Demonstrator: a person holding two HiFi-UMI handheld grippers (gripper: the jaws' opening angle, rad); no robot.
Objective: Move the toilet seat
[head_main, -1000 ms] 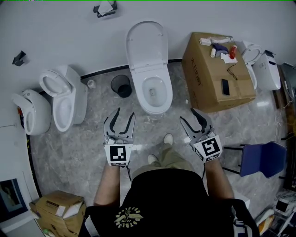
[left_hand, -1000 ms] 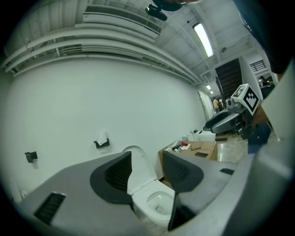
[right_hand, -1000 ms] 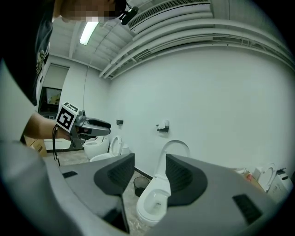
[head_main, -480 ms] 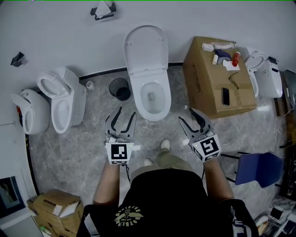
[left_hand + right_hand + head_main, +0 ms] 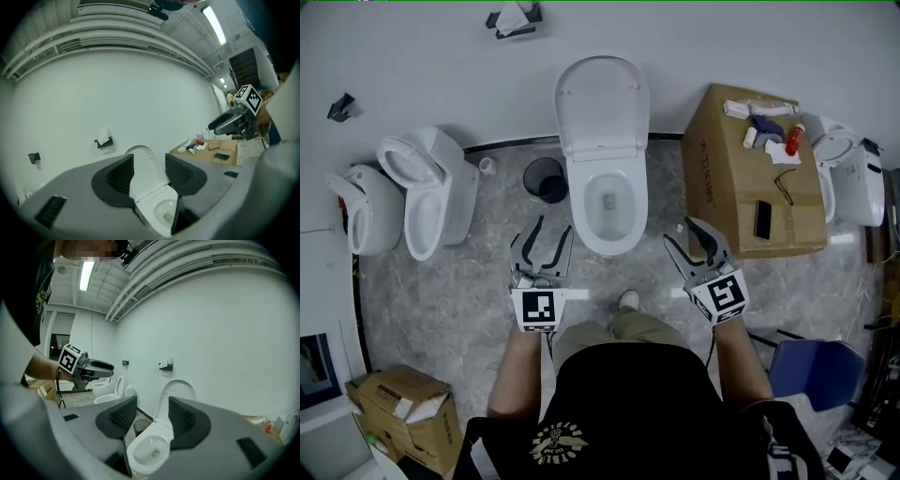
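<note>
Head view: I stand facing the middle toilet, whose toilet seat (image 5: 602, 103) is tipped up against the far wall (image 5: 422, 66), well apart from both tools. My left hand-held gripper (image 5: 553, 228) and right hand-held gripper (image 5: 680, 232) hover over the floor (image 5: 469, 300) on the near side of the bowl (image 5: 607, 202), one to each side of it. Both have their jaws spread and nothing in them. A waste bin (image 5: 546, 178) sits just left of the bowl, and a cardboard box (image 5: 741, 187) stands near on the right. My shoe (image 5: 627, 300) points at the bowl's near edge.

Left gripper view: the jaws stand wide apart and frame the raised seat from a distance, with only air between the pads.

Right gripper view: these jaws are also apart and empty. Bowl and upright seat show through the gap, and the bin shows low on the left.

As I judge it, the main risk is the smooth plastic. A shallow pinch on the seat's edge could slip, and the seat would then slam onto the rim. A wide swing on the left could clip the bin. The open room is straight ahead over the bowl, while the wall behind the seat leaves little space for a jaw to get in behind it.
</note>
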